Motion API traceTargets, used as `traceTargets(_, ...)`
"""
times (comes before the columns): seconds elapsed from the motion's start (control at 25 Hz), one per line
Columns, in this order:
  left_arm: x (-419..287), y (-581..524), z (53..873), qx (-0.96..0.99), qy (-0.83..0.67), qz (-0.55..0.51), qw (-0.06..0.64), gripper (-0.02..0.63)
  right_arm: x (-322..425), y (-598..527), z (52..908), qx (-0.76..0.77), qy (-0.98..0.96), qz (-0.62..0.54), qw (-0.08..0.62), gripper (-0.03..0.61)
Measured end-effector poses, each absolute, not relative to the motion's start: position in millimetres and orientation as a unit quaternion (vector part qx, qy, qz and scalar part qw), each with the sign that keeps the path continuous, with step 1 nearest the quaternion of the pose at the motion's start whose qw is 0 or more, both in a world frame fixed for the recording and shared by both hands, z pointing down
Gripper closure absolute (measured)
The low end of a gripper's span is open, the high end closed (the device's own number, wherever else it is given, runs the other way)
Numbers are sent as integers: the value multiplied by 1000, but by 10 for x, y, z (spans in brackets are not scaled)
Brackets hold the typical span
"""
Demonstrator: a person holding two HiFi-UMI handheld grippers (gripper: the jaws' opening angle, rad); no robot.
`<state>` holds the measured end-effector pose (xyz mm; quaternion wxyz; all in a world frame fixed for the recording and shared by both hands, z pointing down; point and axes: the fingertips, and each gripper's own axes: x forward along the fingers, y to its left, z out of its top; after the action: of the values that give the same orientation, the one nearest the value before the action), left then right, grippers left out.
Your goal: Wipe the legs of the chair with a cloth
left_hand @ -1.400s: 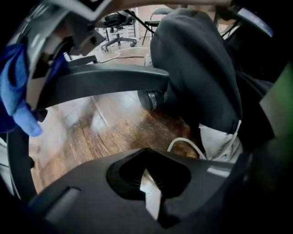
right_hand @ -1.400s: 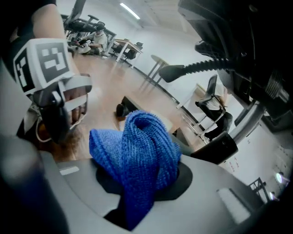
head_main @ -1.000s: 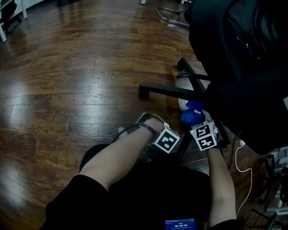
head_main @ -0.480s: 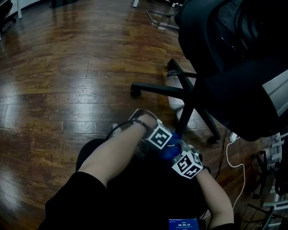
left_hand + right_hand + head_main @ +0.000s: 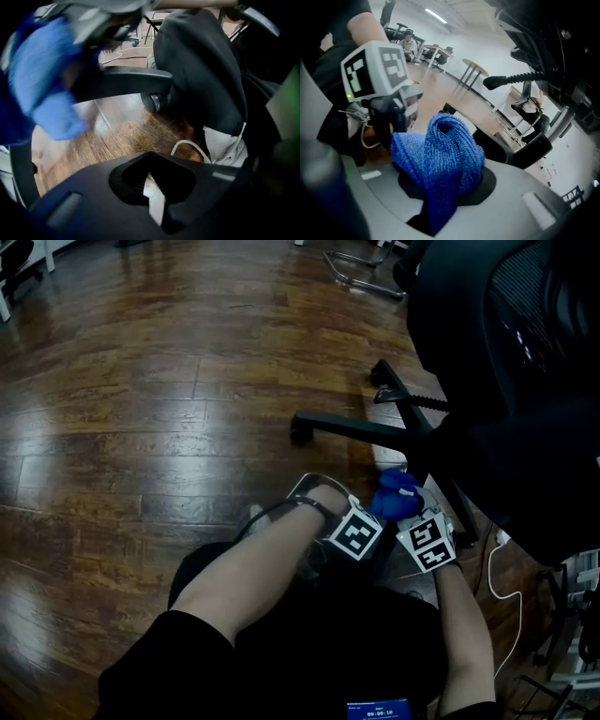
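My right gripper is shut on a bunched blue cloth. In the head view the blue cloth sits low against the black chair base, just ahead of the two marker cubes. One chair leg runs left to a caster. My left gripper is shut with nothing between its jaws and points steeply down beside the cloth. In the left gripper view a chair leg with its caster crosses above the floor, and the blue cloth is blurred at the left.
The black chair seat and back overhang at the right. A white cable lies on the wooden floor by the chair. My legs and a white shoe are close under the grippers. Other chair frames stand far off.
The right gripper with the cloth pulled back toward my body half a second ago, then pushed forward again to the chair base. The left gripper has stayed put.
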<state>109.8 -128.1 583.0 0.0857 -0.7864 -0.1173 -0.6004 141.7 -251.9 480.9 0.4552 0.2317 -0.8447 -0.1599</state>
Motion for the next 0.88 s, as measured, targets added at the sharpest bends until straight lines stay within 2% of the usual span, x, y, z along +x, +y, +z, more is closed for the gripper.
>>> traceTargets(0.2,1127,-1292,5855,-795,-116,-591,77,612,1459,-3216,4581,304,-832,-163,434,488)
traceTargets(0.4,1032,-1294,5900,-785,-114,-605,75,612,1440,-3137,4585,309,-837,-154,424,488)
traceTargets(0.88,937,-1245,5881,-760,-117,-632,101,613,1348,-1187,5074,91,-874,-118,464,483)
